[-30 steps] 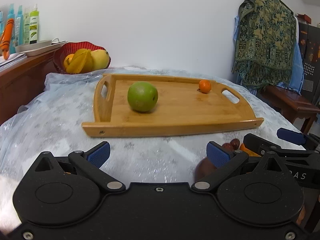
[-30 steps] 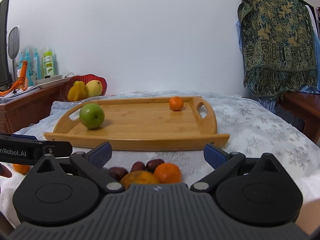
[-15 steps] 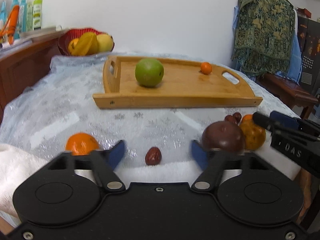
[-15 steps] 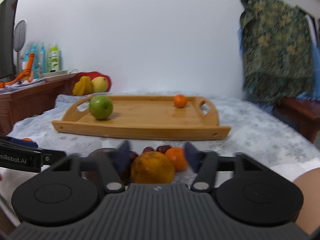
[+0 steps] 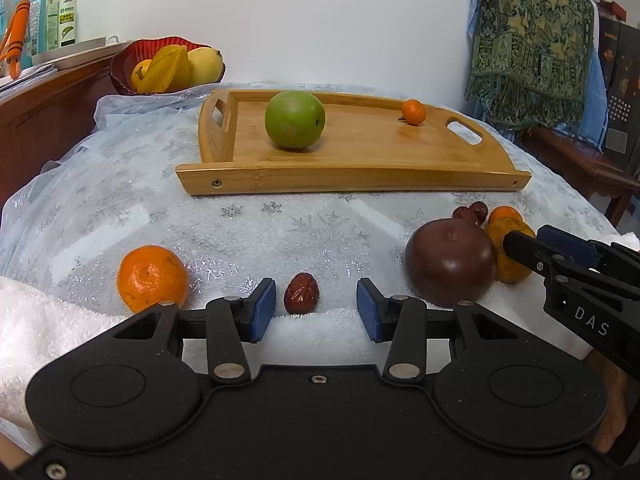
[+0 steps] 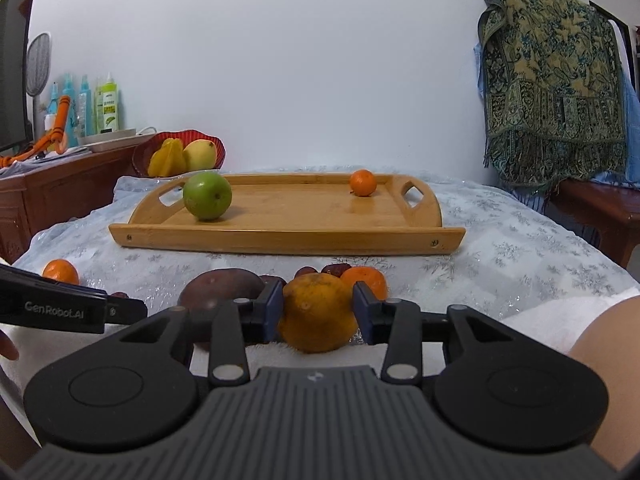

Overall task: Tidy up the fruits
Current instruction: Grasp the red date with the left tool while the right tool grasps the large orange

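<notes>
Both grippers dropped toward loose fruit: right gripper (image 6: 318, 312) jaws now clamped on the dull orange (image 6: 318, 312), left gripper (image 5: 316, 310) closing around the untouched red date (image 5: 301, 293); tray (image 5: 352, 182) transfer looks next.

Plain white wall (image 6: 300, 60), wooden sideboard (image 6: 60, 184) left, patterned shawl (image 6: 552, 80) hanging right.

The tray (image 5: 352, 152) is honey-coloured wood and carries a green apple (image 5: 295, 119) and a small orange tangerine (image 5: 413, 111). The tablecloth (image 5: 132, 208) is pale blue-white with a silvery snowflake pattern; on it lie a bright orange mandarin (image 5: 153, 278), a glossy dark red date (image 5: 301, 293), a maroon-brown round fruit (image 5: 450, 267) and a dull yellow-orange citrus (image 6: 318, 312). Both grippers are black with blue pads (image 5: 262, 310), and the hanging shawl (image 6: 552, 80) is green and gold paisley.
</notes>
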`<state>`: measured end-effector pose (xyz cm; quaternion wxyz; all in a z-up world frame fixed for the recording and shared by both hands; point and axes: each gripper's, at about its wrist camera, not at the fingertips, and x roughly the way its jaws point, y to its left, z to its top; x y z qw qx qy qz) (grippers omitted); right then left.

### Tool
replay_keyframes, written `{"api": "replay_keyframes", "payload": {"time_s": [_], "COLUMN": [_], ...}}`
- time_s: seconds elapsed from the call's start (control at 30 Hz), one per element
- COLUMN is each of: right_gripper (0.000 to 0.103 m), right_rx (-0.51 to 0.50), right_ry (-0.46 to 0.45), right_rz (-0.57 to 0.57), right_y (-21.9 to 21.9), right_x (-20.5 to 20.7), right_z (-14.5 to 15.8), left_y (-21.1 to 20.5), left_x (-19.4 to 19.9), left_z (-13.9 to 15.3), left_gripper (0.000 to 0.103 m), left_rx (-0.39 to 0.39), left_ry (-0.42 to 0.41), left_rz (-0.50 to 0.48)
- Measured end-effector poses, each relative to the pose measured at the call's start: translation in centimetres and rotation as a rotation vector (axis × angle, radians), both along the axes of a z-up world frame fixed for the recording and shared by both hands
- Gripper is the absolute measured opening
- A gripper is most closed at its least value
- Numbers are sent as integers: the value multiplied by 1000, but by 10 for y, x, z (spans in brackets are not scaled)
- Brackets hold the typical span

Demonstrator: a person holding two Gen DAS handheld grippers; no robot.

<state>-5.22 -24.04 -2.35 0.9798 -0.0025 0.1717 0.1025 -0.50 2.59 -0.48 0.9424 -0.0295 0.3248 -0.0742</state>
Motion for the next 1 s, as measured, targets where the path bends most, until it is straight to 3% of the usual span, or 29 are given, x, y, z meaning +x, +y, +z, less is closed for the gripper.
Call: {"api": "replay_keyframes", "payload": {"time_s": [0.13,0.27,0.4,0.87,1.0], "right_gripper": [48,60,66,68,68], "right_rx": [13,16,-4,-31,-1], "right_ry": [3,11,18,26,42], "right_rz": [-3,-10,-3,-17,-12], "right_y": [-2,-2,1,5,2], "right_x": [1,2,3,5,7], "right_z": [0,-1,-3,-6,-6], "left_y": [0,0,-1,-6,-6], "left_x": [3,4,4,0,-1], "left_z": [-1,-2,-3,-4,-4], "left_gripper": [41,39,39,31,22], "left_rx": [-7,-4,-3,9,-3], "left_ry": [8,8,7,2,6], "left_rz": [2,6,7,-16,-32]}}
